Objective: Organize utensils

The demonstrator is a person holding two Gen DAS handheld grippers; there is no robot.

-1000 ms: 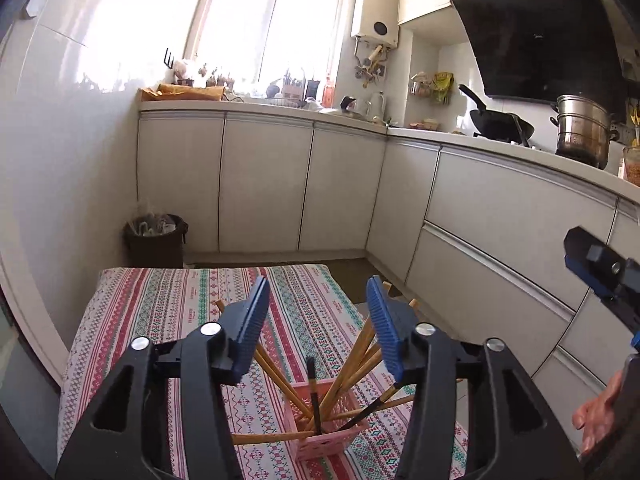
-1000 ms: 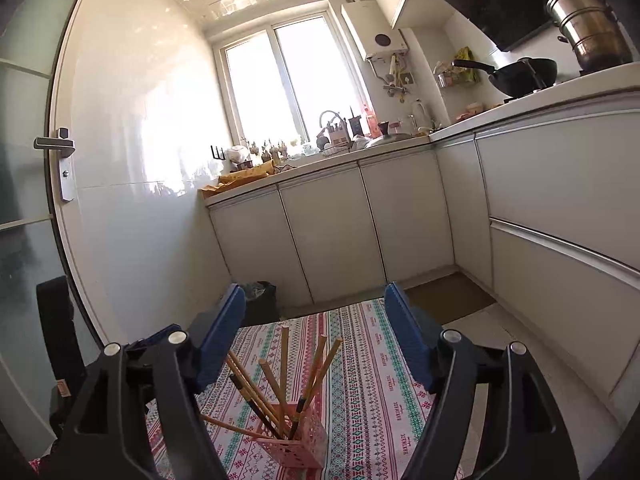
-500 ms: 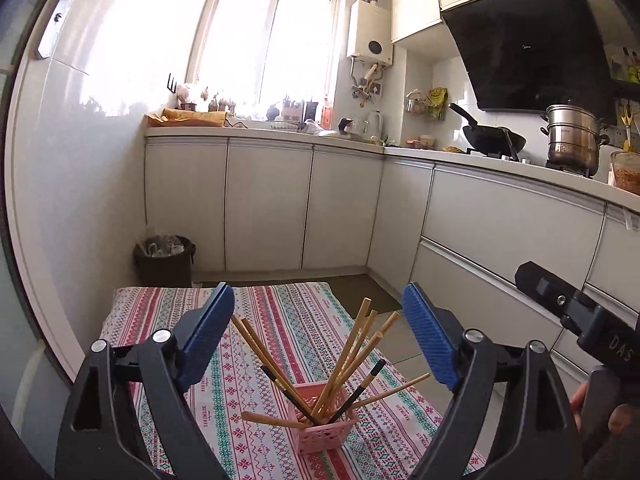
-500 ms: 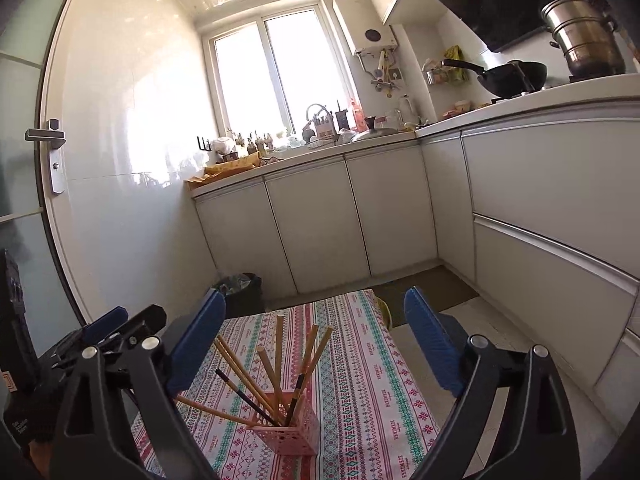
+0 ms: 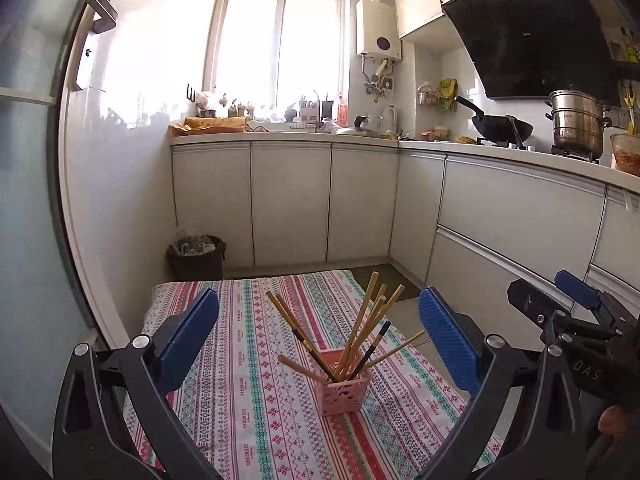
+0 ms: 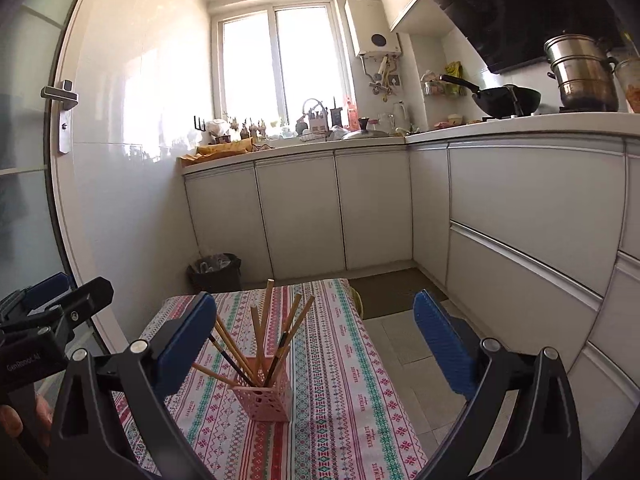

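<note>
A pink perforated holder (image 5: 343,393) stands upright on the patterned tablecloth (image 5: 248,400). Several wooden chopsticks (image 5: 362,328) and a dark one fan out of it. My left gripper (image 5: 318,332) is open and empty, held back from the holder, with the holder between its blue pads (image 5: 188,334). My right gripper (image 6: 316,340) is open and empty too; the holder (image 6: 265,402) with its chopsticks (image 6: 264,328) sits left of centre, near its left pad. Each gripper shows at the edge of the other's view.
The table's far edge faces white kitchen cabinets (image 5: 292,204). A black bin (image 5: 196,256) stands on the floor by the left wall. A wok (image 5: 502,126) and a steel pot (image 5: 576,124) sit on the right counter. A tiled floor lies right of the table.
My left gripper has opened wide and both grippers have drawn back and up from the holder. The chopsticks stay in the holder.
</note>
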